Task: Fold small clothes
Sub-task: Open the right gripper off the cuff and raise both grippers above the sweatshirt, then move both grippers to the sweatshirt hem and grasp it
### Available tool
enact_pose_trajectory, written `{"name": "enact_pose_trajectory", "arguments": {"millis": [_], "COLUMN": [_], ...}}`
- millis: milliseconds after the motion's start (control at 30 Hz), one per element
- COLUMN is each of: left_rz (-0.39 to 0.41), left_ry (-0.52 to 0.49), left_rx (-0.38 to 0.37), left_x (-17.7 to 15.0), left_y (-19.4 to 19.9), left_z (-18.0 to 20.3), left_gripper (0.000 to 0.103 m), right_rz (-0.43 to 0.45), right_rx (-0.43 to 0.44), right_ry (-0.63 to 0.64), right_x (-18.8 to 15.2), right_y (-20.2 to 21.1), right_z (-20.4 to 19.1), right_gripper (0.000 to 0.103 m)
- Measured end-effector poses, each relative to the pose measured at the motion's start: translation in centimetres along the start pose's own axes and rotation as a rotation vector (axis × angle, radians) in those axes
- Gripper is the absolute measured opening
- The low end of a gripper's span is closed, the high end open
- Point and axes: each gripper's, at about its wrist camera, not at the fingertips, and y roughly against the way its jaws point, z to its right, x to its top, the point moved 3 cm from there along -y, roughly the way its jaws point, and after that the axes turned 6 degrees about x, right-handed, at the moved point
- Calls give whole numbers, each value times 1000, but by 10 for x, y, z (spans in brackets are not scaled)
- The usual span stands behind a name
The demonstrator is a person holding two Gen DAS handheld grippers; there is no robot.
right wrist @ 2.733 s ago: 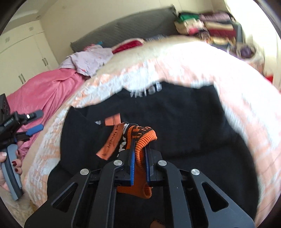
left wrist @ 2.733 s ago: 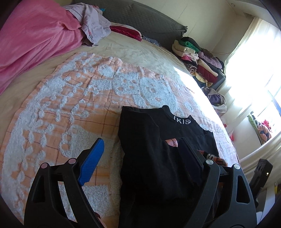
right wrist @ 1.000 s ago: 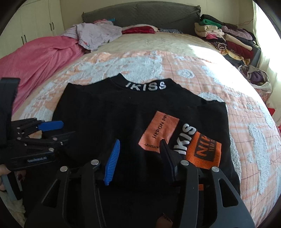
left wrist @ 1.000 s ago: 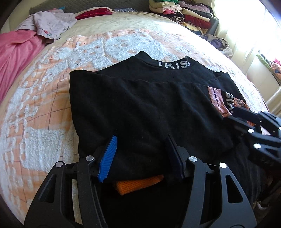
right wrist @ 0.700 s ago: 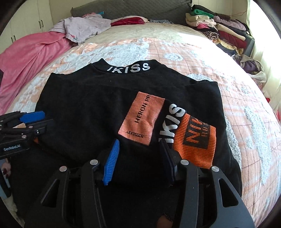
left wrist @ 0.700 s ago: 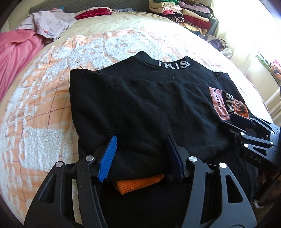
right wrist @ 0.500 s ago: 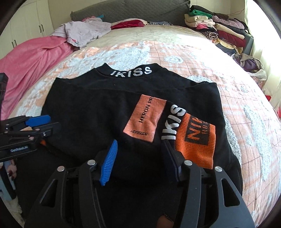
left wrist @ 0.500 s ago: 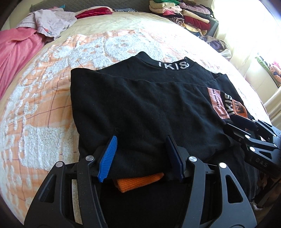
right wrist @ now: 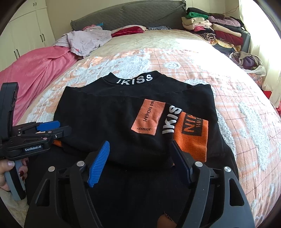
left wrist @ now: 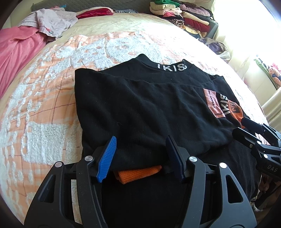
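Left wrist view: the left gripper [left wrist: 140, 156] is held low over the near edge of the black top [left wrist: 140, 105], its fingers [left wrist: 107, 157] spread wide and gripping nothing. An orange cuff [left wrist: 138, 173] is seen between them. The right gripper [right wrist: 138, 163] is likewise held open at the top's near edge, beside the orange sleeve [right wrist: 191, 136]. The top is laid flat on the bed [right wrist: 245, 122], collar away. Beyond, a pink blanket [right wrist: 35, 70], a headboard [right wrist: 131, 12] and piled clothes [right wrist: 216, 29] are seen.
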Motion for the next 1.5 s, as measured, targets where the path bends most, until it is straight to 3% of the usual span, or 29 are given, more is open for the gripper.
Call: {"name": "enact_pose_trajectory", "arguments": {"millis": [100, 133, 167, 233, 400, 433, 667, 1000, 1500], "left_rz": [6, 8, 13, 24, 60, 69, 115, 170, 255], "left_ry": [11, 13, 16, 27, 45, 50, 76, 77, 59], "left_rx": [-15, -19, -22, -28, -33, -34, -25, 25, 15], "left_x": [0, 0, 1, 3, 6, 7, 11, 11, -1], "left_y": [8, 9, 11, 16, 32, 36, 55, 83, 129], "left_z": [-2, -2, -2, -4, -7, -8, -13, -16, -5], "left_gripper": [52, 54, 55, 56, 69, 73, 93, 93, 93], "right_rz": [21, 23, 29, 42, 67, 78, 112, 170, 246], "right_rx": [3, 3, 0, -3, 1, -11, 4, 2, 25], "right_ry": [-8, -10, -11, -9, -2, 5, -8, -26, -34], "right_x": [0, 0, 0, 0, 1, 1, 1, 2, -11], "right_y": [7, 8, 11, 15, 26, 29, 42, 67, 115], "right_z": [0, 0, 0, -1, -4, -5, -8, -8, -12], "right_gripper": [70, 72, 81, 83, 86, 98, 98, 98, 98]}}
